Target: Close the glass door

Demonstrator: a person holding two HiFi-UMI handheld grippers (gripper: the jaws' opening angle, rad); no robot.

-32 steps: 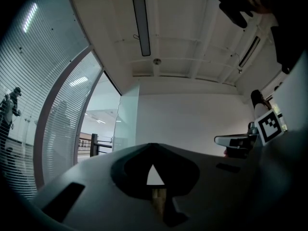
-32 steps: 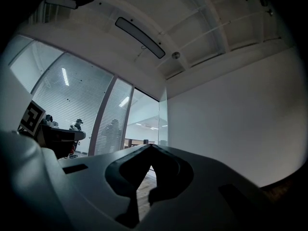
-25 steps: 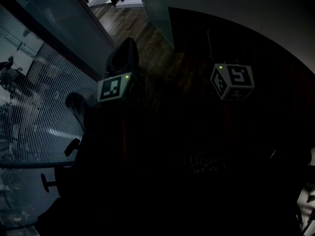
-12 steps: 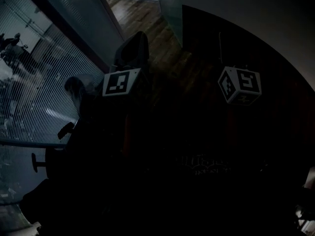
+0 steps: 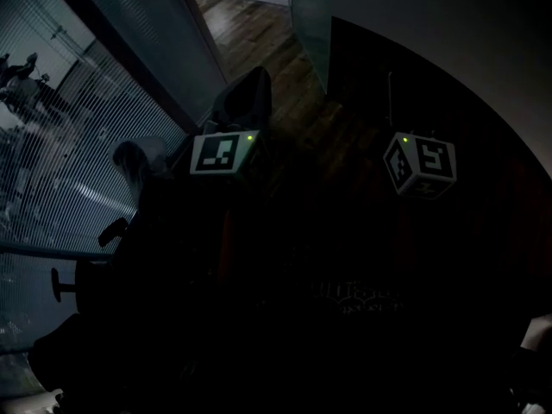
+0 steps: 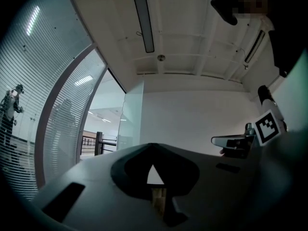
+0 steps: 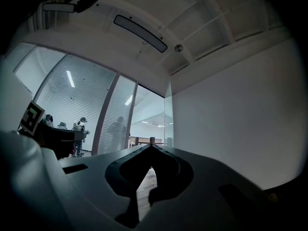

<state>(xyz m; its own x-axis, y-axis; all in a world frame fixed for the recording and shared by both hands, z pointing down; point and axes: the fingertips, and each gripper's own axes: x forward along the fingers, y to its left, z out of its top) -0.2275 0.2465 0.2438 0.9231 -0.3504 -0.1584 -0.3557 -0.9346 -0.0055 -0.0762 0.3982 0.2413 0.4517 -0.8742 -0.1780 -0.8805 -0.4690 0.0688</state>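
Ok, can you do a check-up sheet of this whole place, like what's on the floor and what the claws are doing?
Surface: wooden floor, mostly too dark to check.
Job's things: glass door stands open by the white wall.
Clutter: nothing seen.
Grippers: left claw shut, empty; right claw shut, empty.
Cables: nothing seen.
Surroundings: striped glass wall, people behind it, long ceiling light.

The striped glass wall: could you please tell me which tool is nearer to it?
Left. The left tool is alongside the striped glass wall; the right tool is farther off, beyond the left one, toward the white wall.
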